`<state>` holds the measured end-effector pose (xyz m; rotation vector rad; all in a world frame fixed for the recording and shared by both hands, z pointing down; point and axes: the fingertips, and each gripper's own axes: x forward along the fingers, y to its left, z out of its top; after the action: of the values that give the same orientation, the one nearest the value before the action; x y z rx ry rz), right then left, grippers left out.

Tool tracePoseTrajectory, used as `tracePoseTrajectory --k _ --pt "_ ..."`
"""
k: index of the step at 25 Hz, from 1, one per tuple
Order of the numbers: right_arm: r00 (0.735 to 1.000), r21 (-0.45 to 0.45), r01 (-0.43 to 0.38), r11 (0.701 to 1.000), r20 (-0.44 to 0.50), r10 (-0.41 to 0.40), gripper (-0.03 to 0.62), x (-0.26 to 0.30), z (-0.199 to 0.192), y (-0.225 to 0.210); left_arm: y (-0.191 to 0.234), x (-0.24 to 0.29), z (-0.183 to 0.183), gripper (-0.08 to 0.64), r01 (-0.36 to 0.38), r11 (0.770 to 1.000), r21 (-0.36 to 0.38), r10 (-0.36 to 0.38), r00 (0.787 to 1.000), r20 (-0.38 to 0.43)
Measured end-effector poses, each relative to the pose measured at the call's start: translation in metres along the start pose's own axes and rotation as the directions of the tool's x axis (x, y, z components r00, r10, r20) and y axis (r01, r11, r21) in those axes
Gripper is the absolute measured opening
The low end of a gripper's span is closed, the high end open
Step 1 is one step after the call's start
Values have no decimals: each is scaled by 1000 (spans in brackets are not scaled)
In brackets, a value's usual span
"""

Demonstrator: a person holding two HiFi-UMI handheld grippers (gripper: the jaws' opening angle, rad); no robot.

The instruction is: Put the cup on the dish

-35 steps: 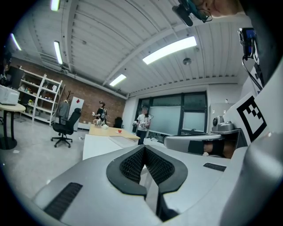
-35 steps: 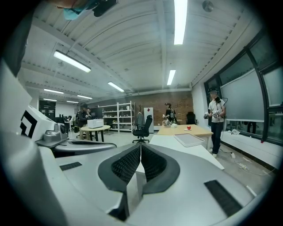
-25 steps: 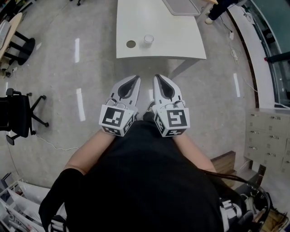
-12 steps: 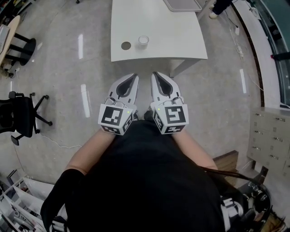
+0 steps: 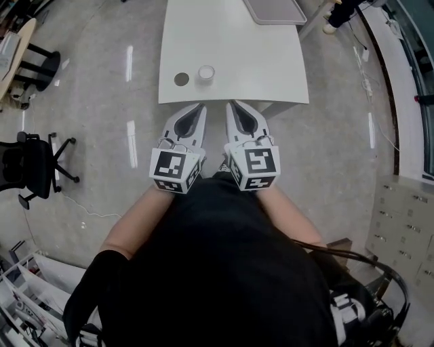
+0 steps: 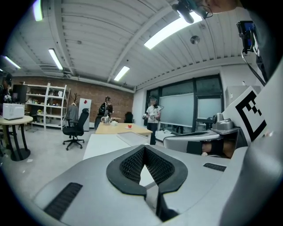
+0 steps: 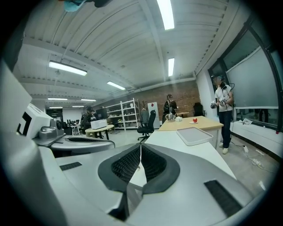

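Observation:
A small white cup [image 5: 205,72] stands near the front edge of a white table [image 5: 271,68], in the head view. Just left of it lies a small dark round dish [image 5: 181,79]; the two are apart. My left gripper [image 5: 199,107] and right gripper [image 5: 232,105] are side by side, pointing at the table, their tips just short of its front edge. Both are shut with nothing between the jaws. In the left gripper view the left gripper [image 6: 144,148] hides the cup. The right gripper [image 7: 140,145] does the same in its own view.
A grey tray [image 5: 274,9] lies at the table's far end and shows as the tray [image 7: 193,135] in the right gripper view. An office chair [image 5: 27,166] stands on the floor at left. Drawer cabinets [image 5: 407,223] line the right wall. A person [image 7: 223,110] stands beyond the table.
Both grippers have moved forward together. The table's front edge, the cup and the dish now lie much closer to their tips. The jaws have stayed shut.

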<state>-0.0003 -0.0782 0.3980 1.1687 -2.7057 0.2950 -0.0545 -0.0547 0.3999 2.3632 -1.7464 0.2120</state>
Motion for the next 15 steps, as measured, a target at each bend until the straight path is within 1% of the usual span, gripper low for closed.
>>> tracePoseTrajectory --k 4,7,11,15 --pt "1000 2 -24 1000 -18 24 14 17 -3 -23 0 27 1 0 -32 999 22 32 999 -8" --pt "998 2 -45 999 -33 45 14 25 -5 -19 5 30 2 0 -46 998 44 46 999 -18" --pt "997 4 -69 998 -33 69 14 37 -14 -21 9 40 -11 0 -62 996 60 64 997 -39" --pt "997 6 -74 997 -27 74 14 35 -2 -18 7 33 1 0 -63 996 64 65 997 -37"
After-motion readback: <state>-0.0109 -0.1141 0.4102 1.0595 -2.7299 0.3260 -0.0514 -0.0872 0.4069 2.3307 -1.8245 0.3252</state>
